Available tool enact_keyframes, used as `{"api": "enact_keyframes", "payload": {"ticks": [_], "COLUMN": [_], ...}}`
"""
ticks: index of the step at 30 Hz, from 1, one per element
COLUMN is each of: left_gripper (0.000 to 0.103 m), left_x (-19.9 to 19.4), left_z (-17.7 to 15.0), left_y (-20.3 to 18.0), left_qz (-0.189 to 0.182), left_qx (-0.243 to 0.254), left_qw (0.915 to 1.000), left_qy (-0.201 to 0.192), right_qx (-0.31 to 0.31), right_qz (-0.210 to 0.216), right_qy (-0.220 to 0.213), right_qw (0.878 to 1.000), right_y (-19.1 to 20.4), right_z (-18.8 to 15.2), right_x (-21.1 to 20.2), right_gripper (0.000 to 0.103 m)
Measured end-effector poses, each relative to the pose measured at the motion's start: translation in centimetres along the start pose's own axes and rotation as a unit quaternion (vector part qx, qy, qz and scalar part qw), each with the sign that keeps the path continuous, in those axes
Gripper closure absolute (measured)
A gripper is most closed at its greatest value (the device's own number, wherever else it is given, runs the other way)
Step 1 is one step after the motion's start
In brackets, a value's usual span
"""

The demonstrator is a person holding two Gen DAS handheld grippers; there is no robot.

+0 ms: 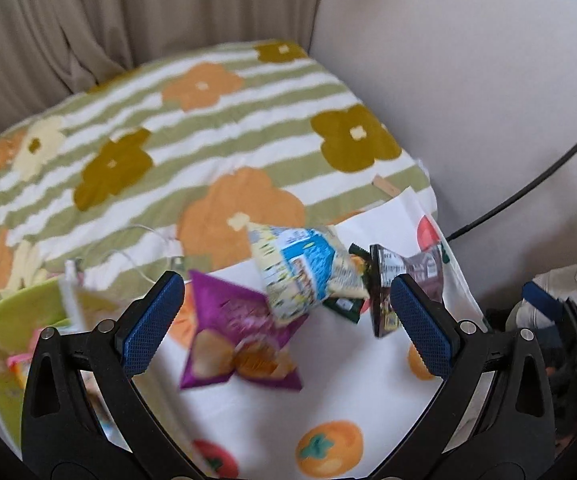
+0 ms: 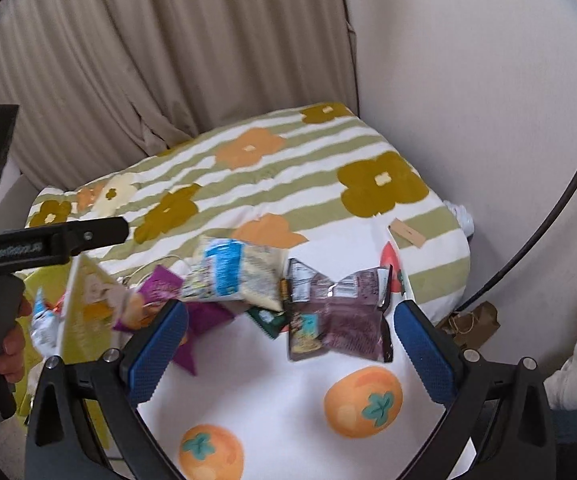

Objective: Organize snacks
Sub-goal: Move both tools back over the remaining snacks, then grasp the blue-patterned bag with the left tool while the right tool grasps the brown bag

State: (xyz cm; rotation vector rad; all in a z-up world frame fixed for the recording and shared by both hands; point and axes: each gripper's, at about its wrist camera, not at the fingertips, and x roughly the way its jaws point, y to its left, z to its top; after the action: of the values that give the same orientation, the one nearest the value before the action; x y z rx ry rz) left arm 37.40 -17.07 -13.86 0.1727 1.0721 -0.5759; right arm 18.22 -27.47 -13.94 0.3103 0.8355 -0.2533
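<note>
Several snack packets lie on a white cloth with orange fruit prints (image 1: 328,392) (image 2: 288,400). A purple chip bag (image 1: 232,336) (image 2: 204,320), a cream and blue packet (image 1: 308,268) (image 2: 236,272), a small dark green packet (image 1: 344,304) (image 2: 268,320) and a dark brown packet (image 1: 400,280) (image 2: 336,316) are bunched together. My left gripper (image 1: 288,320) is open above the purple bag. My right gripper (image 2: 288,344) is open just short of the brown packet. A lime green bin (image 1: 4,344) (image 2: 80,328) at the left holds more packets.
A green striped floral blanket (image 1: 208,128) (image 2: 288,172) covers the surface behind the cloth. Beige curtains (image 2: 168,60) and a pale wall (image 1: 468,80) stand behind. A black cable (image 1: 528,184) runs along the right. The left gripper's body (image 2: 28,248) and a hand show at the left.
</note>
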Motion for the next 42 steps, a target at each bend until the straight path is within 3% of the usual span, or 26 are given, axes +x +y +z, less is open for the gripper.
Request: {"api": "enact_keyframes", "payload": {"ticks": [9, 16, 23, 33, 42], "left_gripper": [0.001, 0.001, 0.003, 0.034, 0.037], "left_x": [10.9, 15.4, 16.9, 17.0, 16.1], "left_z": [1.9, 1.0, 0.7, 0.3, 0.0], "left_y": [-0.4, 0.1, -0.2, -0.5, -1.0], "left_qz": [-0.008, -0.007, -0.024, -0.061, -0.059], "left_qx": [-0.031, -0.044, -0.038, -0.039, -0.045], "left_qw": [0.9954, 0.9896, 0.9886, 0.9874, 0.9886], "left_qy": [0.09, 0.137, 0.144, 0.141, 0.131], "right_qx": [0.02, 0.028, 0.037, 0.036, -0.002], "right_qz": [-0.006, -0.013, 0.001, 0.029, 0.034], "right_qy": [0.057, 0.088, 0.11, 0.127, 0.149], "right_qw": [0.998, 0.996, 0.993, 0.991, 0.988], "right_y": [-3.0, -4.3, -5.6, -6.4, -6.0], "right_z": [0.3, -0.6, -0.9, -0.8, -0.4], "right_x": [7.7, 12.4, 15.1, 16.3, 17.5], "right_gripper": [0.0, 0.0, 0.0, 0.0, 0.0]}}
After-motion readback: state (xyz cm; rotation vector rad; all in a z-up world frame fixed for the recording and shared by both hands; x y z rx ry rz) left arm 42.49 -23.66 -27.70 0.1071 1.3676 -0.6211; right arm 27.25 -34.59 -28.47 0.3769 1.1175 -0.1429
